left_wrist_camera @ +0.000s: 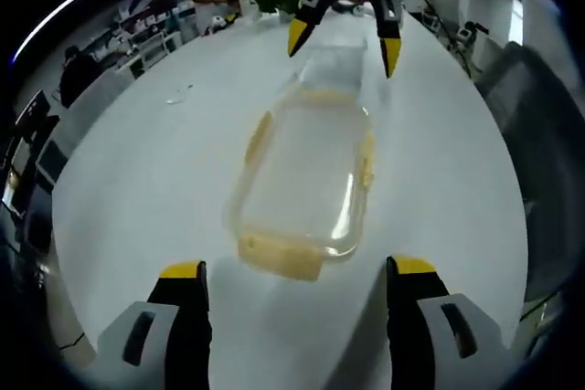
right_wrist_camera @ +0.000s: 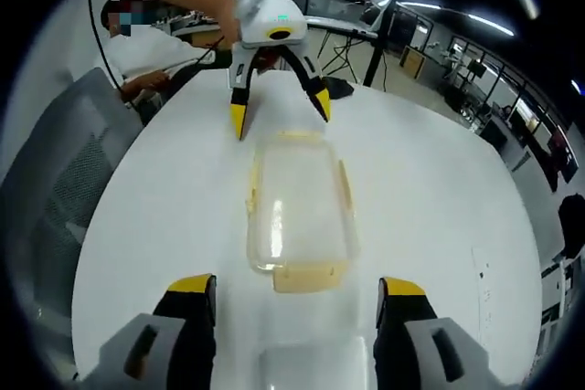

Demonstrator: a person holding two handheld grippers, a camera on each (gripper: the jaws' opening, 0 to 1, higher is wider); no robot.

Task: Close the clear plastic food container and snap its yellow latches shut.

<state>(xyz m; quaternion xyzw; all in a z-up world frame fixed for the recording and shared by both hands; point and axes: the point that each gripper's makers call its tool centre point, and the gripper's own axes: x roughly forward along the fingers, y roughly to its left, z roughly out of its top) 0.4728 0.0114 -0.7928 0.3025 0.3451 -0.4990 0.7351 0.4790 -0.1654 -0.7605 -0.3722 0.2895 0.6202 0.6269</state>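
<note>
Right gripper view: container [right_wrist_camera: 299,215] w/ person's sleeve [right_wrist_camera: 151,52].

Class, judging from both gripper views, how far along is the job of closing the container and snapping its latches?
Done: the lid appears to sit on the clear container, though the views don't confirm it is pressed home. In hand: nothing; the left claw and right claw are open at opposite ends, touching nothing. Left: the yellow end latch and side latches look flared out, still to snap.
</note>
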